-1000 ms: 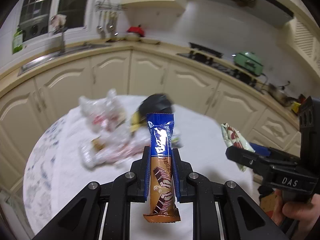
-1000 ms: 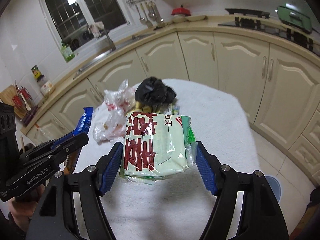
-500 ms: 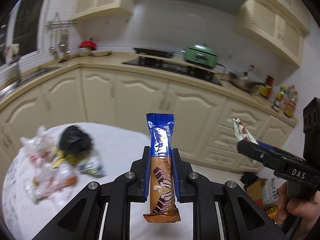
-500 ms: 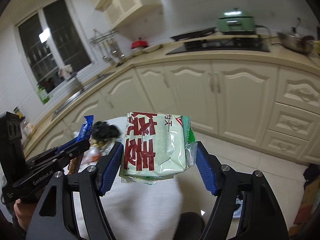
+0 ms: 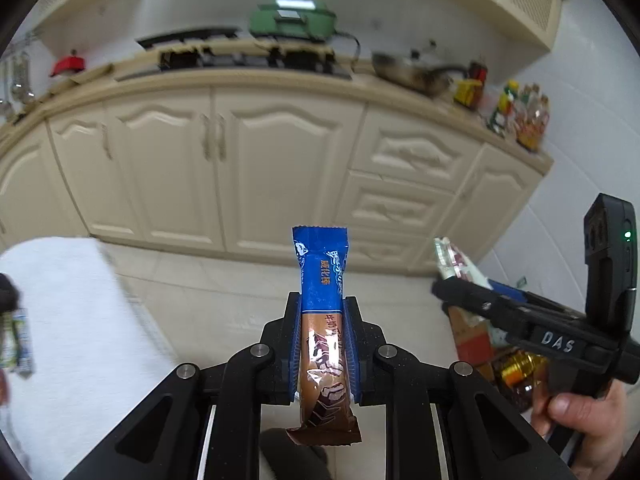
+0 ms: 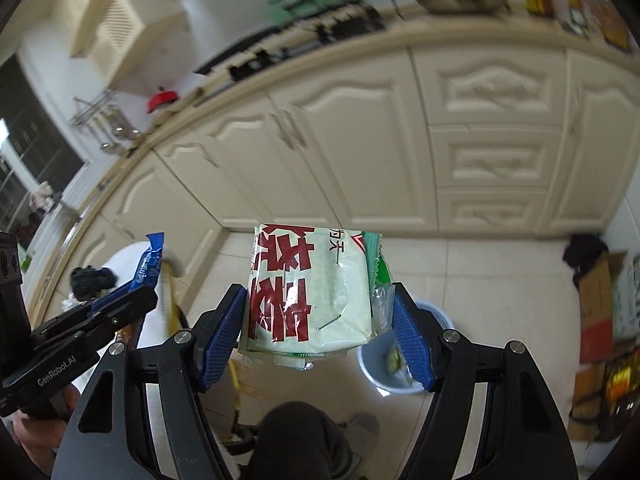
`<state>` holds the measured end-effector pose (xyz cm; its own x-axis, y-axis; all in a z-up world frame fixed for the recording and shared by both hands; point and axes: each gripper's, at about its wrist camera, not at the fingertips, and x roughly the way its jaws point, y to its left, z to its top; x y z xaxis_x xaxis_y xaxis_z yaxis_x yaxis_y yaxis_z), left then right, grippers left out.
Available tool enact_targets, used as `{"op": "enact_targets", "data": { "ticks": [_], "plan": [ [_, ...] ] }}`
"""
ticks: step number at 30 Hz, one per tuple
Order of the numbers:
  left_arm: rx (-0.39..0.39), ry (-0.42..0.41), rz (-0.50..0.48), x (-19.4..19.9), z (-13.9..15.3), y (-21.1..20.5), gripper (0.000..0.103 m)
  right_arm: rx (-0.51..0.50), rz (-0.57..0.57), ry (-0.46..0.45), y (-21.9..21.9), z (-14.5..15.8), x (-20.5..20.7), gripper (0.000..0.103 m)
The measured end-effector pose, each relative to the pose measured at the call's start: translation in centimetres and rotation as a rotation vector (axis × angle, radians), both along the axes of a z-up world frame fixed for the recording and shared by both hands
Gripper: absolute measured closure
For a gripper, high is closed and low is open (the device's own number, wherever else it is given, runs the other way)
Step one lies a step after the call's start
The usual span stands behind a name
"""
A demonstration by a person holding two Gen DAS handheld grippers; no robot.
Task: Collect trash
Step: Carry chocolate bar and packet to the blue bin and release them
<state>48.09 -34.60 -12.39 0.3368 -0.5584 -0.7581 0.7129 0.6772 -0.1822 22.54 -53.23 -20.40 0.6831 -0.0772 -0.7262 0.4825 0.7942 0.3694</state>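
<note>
My left gripper (image 5: 323, 312) is shut on a blue and brown snack bar wrapper (image 5: 323, 280) that stands upright between its pads, held over the floor. My right gripper (image 6: 320, 308) is shut on a pale green packet with red characters (image 6: 308, 292). A blue trash bin (image 6: 400, 360) stands on the floor just behind and below the right gripper, partly hidden by it. The right gripper also shows in the left wrist view (image 5: 452, 286), and the left gripper with its wrapper in the right wrist view (image 6: 132, 292).
The white-clothed table (image 5: 60, 300) with leftover trash, including a black bag (image 6: 90, 280), lies at the left. Cream cabinets (image 5: 240, 160) run along the back. Cardboard boxes and bottles (image 6: 600, 320) stand on the floor at the right.
Both grippers have swung right, away from the table, still holding their items. The table has slid to the left edge and the floor with the blue bin has come into view.
</note>
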Motion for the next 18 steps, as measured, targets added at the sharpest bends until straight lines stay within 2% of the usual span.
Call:
{"op": "enact_targets", "data": {
  "ticks": [7, 13, 18],
  "plan": [
    [0.073, 0.088, -0.044, 5.3, -4.1, -7.5, 0.088, 0.077, -0.044, 0.071, -3.5, -5.2, -0.1, 0.031],
    [0.141, 0.176, -0.059, 9.3, -8.9, -12.6, 0.088, 0.153, -0.068, 0.113, -6.3, -9.3, 0.9, 0.031],
    [0.176, 0.223, -0.063, 12.1, -12.2, -16.6, 0.088, 0.193, -0.077, 0.135, -7.4, -11.6, 1.8, 0.031]
  ]
}}
